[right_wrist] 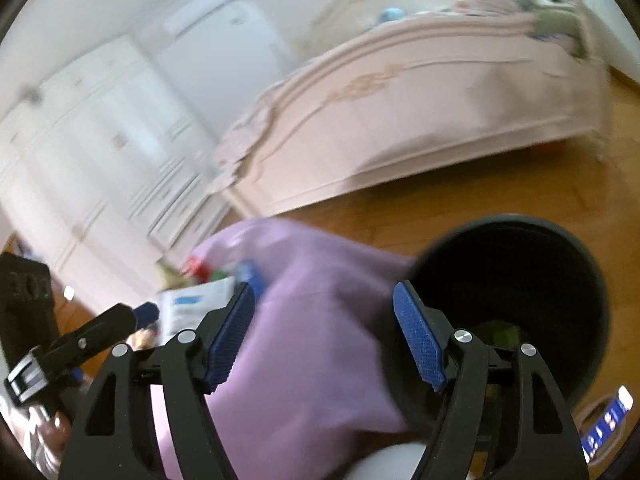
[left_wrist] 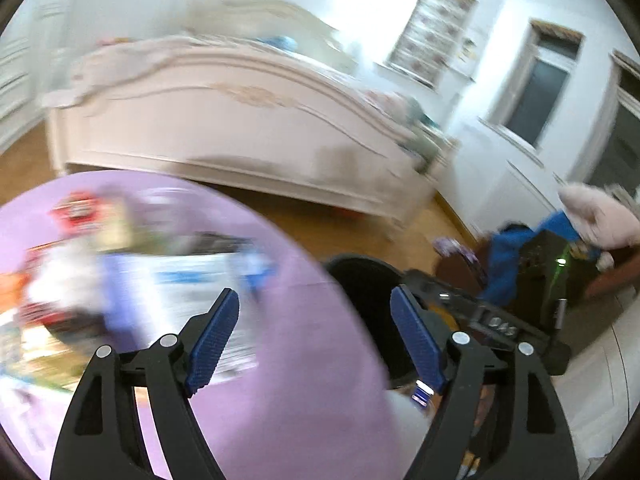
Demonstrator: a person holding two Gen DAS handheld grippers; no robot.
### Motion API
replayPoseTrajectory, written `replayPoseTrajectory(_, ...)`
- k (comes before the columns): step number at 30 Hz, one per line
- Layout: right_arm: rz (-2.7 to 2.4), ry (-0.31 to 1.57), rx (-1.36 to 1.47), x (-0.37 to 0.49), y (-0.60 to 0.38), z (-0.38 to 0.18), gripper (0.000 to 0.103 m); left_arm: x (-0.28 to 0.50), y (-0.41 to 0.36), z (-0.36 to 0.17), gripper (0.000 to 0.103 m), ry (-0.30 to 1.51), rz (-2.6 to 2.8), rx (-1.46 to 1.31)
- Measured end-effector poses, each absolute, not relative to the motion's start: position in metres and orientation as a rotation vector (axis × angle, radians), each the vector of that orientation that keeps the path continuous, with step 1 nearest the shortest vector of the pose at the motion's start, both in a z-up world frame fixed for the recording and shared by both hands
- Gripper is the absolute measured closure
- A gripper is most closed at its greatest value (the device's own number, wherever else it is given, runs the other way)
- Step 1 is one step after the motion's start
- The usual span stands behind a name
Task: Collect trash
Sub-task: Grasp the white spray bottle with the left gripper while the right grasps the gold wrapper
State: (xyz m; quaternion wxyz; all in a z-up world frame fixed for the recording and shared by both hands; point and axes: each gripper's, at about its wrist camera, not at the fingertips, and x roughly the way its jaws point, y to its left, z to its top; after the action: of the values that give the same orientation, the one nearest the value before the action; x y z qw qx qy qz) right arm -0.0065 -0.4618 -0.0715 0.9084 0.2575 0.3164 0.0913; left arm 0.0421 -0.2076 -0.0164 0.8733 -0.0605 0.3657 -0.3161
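Note:
A purple bag (left_wrist: 280,360) lies low at the left of the left wrist view, with blurred trash (left_wrist: 120,264) on or in it: red, white and blue packaging. A black bin (left_wrist: 360,292) stands just right of it on the floor. My left gripper (left_wrist: 314,304) hangs open above the bag's edge with nothing between its pads. In the right wrist view my right gripper (right_wrist: 324,296) is open too, over the purple bag (right_wrist: 312,340) and beside the black bin (right_wrist: 540,264). Something green (right_wrist: 500,334) lies inside the bin. My left gripper (right_wrist: 132,316) shows at the lower left.
A bed with a carved pale footboard (left_wrist: 240,128) stands across the wooden floor (right_wrist: 480,200). White wardrobes (right_wrist: 100,140) line the wall. A blue cloth (left_wrist: 508,256) and a pink plush toy (left_wrist: 596,216) sit at the right. A phone (right_wrist: 608,420) lies near the bin.

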Motion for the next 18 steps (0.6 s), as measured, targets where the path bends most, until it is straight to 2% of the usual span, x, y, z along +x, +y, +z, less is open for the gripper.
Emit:
replayPoseTrajectory(4,0.312,0.677,0.431,0.004,-0.406,-0.055,0.031,0.038,-0.133,-0.017,0.025,0.747,-0.523,-0.157)
replayPoseTrajectory(9,0.458,0.71,0.248,0.011,-0.327,-0.044,0.031,0.038,-0.056,-0.044,0.025,0.816,-0.345,-0.208)
replayPoseTrajectory(18,0.579,0.743,-0.085,0.021,-0.214,-0.049,0.04,0.047,-0.008,-0.085,0.028,0.942,-0.241,-0.235)
